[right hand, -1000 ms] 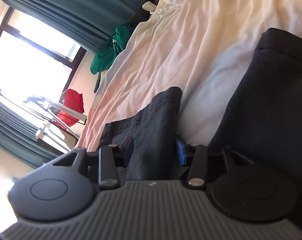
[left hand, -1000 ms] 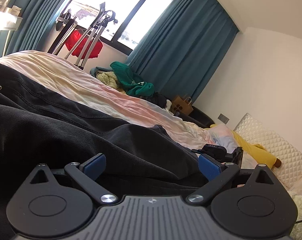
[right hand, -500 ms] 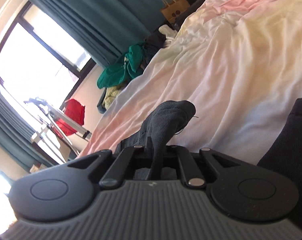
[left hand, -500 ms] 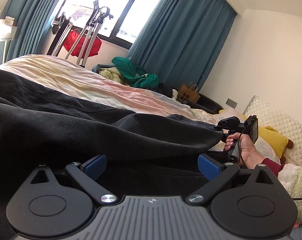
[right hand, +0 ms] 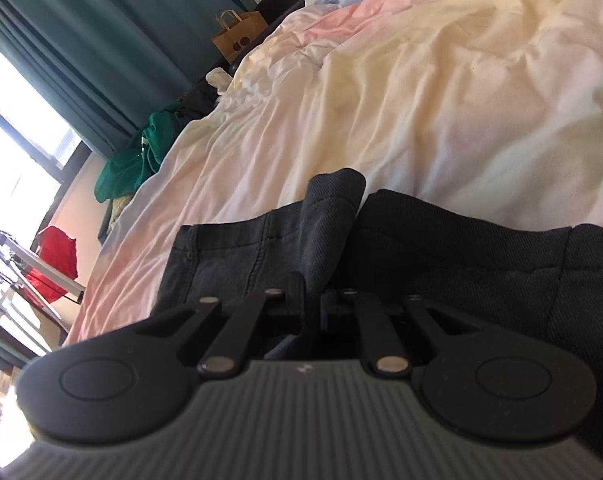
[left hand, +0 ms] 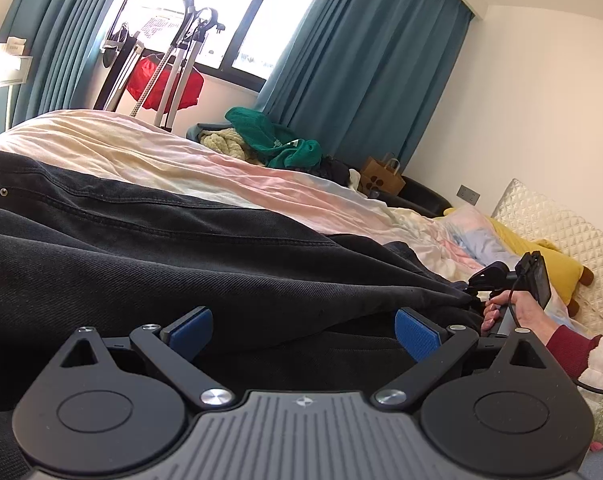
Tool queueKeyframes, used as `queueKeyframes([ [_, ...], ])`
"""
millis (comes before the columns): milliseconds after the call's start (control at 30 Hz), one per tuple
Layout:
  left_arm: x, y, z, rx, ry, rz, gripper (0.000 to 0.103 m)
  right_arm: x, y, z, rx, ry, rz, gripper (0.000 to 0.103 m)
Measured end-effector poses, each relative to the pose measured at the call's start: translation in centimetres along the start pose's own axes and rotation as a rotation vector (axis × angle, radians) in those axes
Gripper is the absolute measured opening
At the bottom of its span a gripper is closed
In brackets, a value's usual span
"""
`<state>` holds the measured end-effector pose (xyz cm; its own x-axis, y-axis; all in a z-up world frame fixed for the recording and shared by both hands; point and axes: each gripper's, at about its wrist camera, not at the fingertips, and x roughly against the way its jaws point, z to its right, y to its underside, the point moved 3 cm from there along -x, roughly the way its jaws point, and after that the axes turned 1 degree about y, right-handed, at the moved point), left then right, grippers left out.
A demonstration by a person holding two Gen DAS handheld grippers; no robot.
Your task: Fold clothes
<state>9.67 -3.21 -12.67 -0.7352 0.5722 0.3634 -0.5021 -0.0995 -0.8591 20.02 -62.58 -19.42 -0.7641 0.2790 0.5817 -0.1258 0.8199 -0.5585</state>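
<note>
A fold of black jeans (right hand: 333,216) is pinched between the closed jaws of the right gripper (right hand: 311,312). The jeans are spread over a pastel duvet (right hand: 441,92). Beyond the duvet, a green garment (right hand: 141,160) and a paper bag (right hand: 237,36) are seen.

Hidden and cut-off parts

Right gripper (right hand: 311,312) pads buried in a pinched fold of the black jeans (right hand: 333,208); jeans (left hand: 141,248) run off the left frame edge. Person's right hand (left hand: 517,312) partly behind denim, sleeve (left hand: 569,350) cut by the left gripper's (left hand: 303,334) body.
</note>
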Motion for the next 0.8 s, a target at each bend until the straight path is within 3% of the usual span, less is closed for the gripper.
queueKeyframes([
  [100, 0.0, 0.0, 0.1, -0.016, -0.003, -0.009, 0.099, 3.2, 0.6, -0.8, 0.037, 0.031, 0.015, 0.016],
  [333, 1.3, -0.7, 0.5, -0.057, -0.015, -0.003, 0.099, 12.8, 3.0, -2.8, 0.033, -0.024, 0.000, 0.065],
  [500, 1.5, -1.1, 1.5, -0.142, -0.055, -0.012, 0.099, 17.9, 5.7, -4.0, -0.002, -0.092, -0.034, 0.068],
  [567, 0.5, -1.6, 2.3, -0.189, -0.084, -0.034, 0.099, 18.1, 7.0, -4.0, 0.022, -0.056, -0.065, 0.077],
  [667, -2.0, -3.3, 3.9, -0.239, -0.082, -0.077, 0.099, 16.7, 7.8, -4.0, 0.053, -0.010, -0.095, 0.077],
  [800, -8.5, -6.9, 7.7, -0.301, -0.019, -0.141, 0.099, 15.4, 8.0, -3.3, -0.003, -0.037, -0.134, 0.077],
])
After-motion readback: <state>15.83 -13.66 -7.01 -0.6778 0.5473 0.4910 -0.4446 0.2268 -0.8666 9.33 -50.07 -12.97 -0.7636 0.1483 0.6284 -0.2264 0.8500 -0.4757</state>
